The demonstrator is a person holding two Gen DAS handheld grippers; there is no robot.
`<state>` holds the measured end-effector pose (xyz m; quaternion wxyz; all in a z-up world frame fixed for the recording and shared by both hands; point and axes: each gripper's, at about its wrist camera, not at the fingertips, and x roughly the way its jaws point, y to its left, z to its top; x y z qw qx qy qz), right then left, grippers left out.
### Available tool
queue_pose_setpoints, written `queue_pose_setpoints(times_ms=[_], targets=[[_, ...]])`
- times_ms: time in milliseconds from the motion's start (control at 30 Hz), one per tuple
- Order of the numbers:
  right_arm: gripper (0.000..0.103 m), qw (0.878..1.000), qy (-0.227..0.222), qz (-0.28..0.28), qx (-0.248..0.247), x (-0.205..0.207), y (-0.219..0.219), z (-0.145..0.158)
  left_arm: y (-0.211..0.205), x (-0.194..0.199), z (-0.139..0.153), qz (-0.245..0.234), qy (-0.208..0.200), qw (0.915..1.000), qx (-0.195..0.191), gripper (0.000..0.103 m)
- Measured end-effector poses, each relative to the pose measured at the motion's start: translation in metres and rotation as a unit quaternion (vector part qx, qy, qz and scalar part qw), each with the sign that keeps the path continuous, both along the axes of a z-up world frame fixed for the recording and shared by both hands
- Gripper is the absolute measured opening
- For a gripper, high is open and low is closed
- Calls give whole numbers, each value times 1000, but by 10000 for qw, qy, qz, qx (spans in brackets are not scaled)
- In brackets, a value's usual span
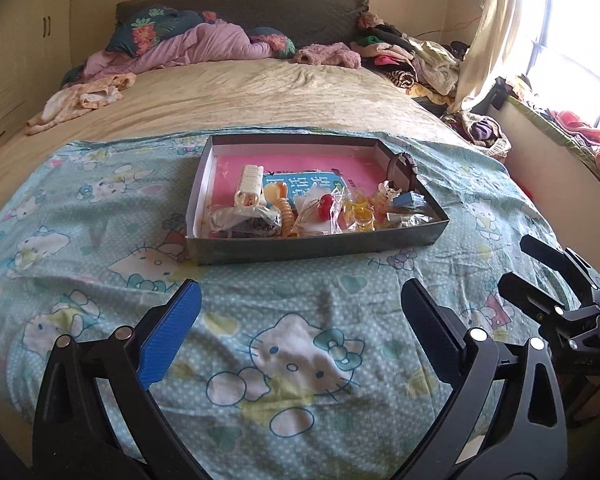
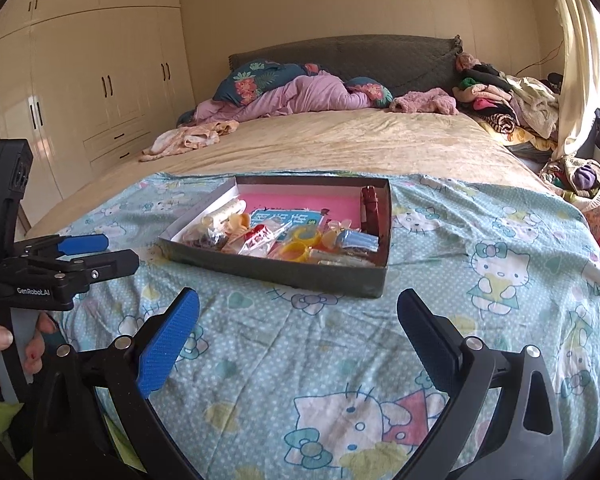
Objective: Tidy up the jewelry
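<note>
On the near half of the bed, a shallow dark box (image 1: 316,246) sits on a teal cartoon-cat sheet (image 1: 300,344). Its four low walls are upright and its top is open. The jewelry lies inside, crowded toward the near wall on a pink liner (image 1: 340,160):

- white claw clip (image 1: 250,184), left of centre
- red bead in a clear packet (image 1: 326,200)
- yellow rings (image 1: 360,210)
- small blue box (image 1: 410,201), near the right wall
- brown strap (image 1: 400,170), propped against the right wall

The far part of the liner is bare.

Left gripper (image 1: 300,316): jaws spread wide, holding nothing, above the sheet just short of the box's near wall. Open sheet lies between the fingertips and the box.

Right gripper (image 2: 298,314): jaws spread wide, holding nothing, facing the box's near right corner (image 2: 380,284) across a strip of bare sheet. In the left wrist view it appears at the right edge, beside the left gripper and apart from it.

Sheet extends clear on both sides of the box. Its far edge ends just behind the box, where a beige blanket (image 2: 340,140) begins. Clothes (image 2: 500,96) are piled along the far right of the bed; a wardrobe (image 2: 92,80) stands to the left.
</note>
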<state>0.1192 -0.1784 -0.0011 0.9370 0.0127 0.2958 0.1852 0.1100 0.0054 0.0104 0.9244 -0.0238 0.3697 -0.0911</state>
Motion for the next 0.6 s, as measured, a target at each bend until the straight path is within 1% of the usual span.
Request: queue_pose_setpoints(times_ms=[200,300,400,600], targets=[[99,9998,180,22,-15,-7,5,-8,2,-15,-2,40,-53,10000,-13,93],[99,9998,186,49,-41,-10,7,-9,1,-21,-4,68,-83,9999,64,93],[99,9997,228,68,-24,-11,9,-9,3,-24,-4,70,-100,9999,-11,93],[99,9997,226,86,-36,-12,9,-8,5,-25,-2,129,-92,9999,-20,93]])
